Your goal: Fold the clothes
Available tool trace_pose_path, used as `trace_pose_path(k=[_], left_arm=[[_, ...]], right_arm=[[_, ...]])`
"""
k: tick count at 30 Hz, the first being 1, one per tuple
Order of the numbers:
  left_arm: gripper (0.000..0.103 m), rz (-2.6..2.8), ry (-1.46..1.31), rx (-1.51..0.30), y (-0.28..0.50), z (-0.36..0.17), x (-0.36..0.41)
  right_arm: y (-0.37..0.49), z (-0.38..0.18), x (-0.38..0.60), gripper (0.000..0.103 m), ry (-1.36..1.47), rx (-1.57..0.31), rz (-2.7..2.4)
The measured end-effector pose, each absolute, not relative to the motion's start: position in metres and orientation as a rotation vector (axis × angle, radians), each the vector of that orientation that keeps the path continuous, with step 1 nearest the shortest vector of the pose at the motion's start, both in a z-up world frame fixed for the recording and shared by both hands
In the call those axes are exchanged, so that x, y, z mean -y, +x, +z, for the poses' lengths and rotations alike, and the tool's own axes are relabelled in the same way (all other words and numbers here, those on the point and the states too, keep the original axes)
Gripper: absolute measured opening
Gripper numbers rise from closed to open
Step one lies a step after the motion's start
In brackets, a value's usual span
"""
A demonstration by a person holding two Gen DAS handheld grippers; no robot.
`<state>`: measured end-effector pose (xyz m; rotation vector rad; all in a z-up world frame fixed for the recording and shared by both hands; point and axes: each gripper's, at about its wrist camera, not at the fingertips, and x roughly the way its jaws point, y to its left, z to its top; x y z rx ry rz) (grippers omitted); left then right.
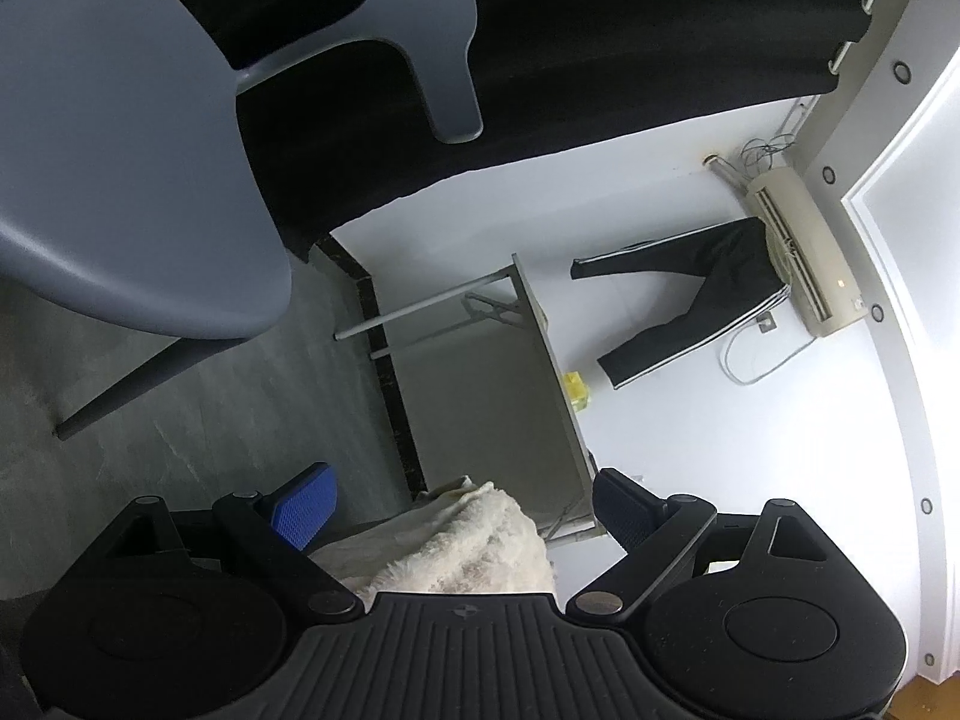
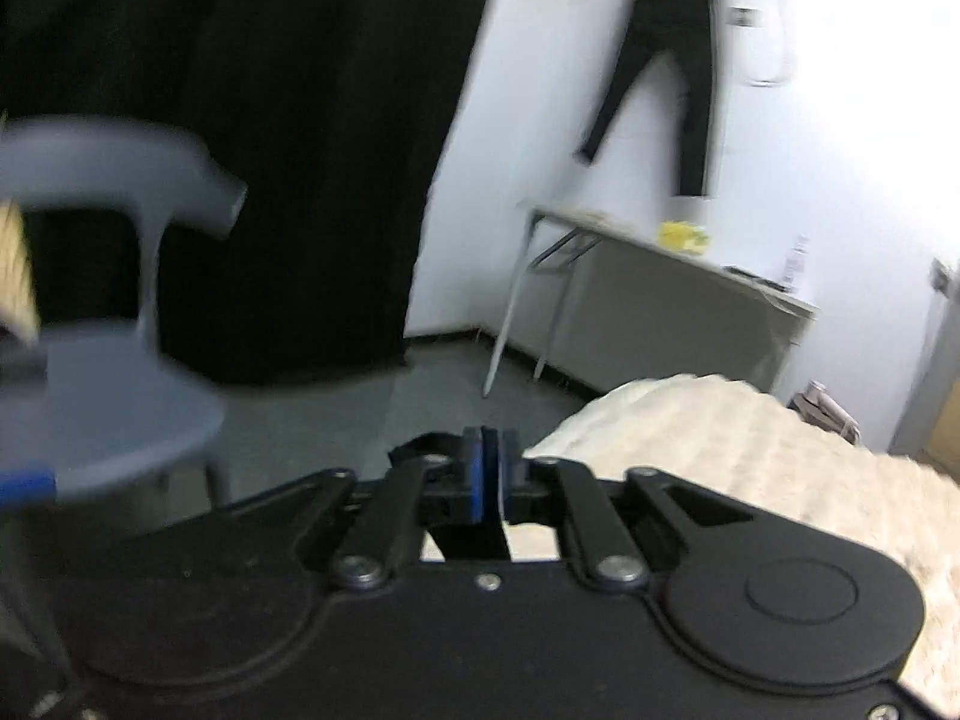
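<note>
Right wrist: right hand-held gripper [image 2: 486, 474] pinches dark cloth [image 2: 469, 542].

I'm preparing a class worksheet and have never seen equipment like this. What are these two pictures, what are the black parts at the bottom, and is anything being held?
There is no robot here. A person carries a hand-held gripper in each hand, each with a camera looking along its two fingers. The tilted first picture is from the left hand-held gripper. Its blue pads stand wide apart and hold nothing, with a cream cloth in front. The blurred second is from the right hand-held gripper. Its pads look closed, perhaps on something thin and dark. Behind are a chair, a table and trousers on the wall.
</note>
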<state>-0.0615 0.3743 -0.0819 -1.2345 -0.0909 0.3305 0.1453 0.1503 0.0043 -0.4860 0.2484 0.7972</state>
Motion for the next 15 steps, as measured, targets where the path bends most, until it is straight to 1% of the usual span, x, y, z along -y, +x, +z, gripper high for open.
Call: trace_pose_path(k=[1,3,4,5,7,10,12,15], left_arm=[[0.090,0.330,-1.233,0.092,-0.063,-0.082,-0.374],[0.090,0.327,-1.232,0.093,-0.064,-0.082,-0.374],[0.090,0.319,-1.230,0.096,-0.065,-0.081,-0.374],[0.090,0.314,-1.228,0.099,-0.066,-0.080,-0.373],[0.090,0.313,-1.219,0.105,-0.066,-0.079,-0.372],[0.090,0.314,-1.219,0.090,-0.062,-0.079,-0.371],[0.090,0.314,-1.217,0.078,-0.059,-0.079,-0.372],[0.090,0.311,-1.210,0.083,-0.061,-0.079,-0.371]], right_arm=[[0.139,-0.018,-0.176,0.073,-0.584,-0.288,0.844],[0.122,-0.049,-0.209,0.071,-0.785,-0.288,0.905],[0.113,-0.055,-0.212,0.071,-0.842,-0.256,0.906],[0.108,-0.055,-0.210,0.072,-0.854,-0.228,0.906],[0.101,-0.048,-0.203,0.078,-0.868,-0.203,0.910],[0.103,-0.053,-0.209,0.078,-0.976,-0.187,0.866],[0.112,-0.060,-0.214,0.077,-1.023,-0.253,0.852],[0.109,-0.085,-0.235,0.070,-1.062,-0.376,0.887]])
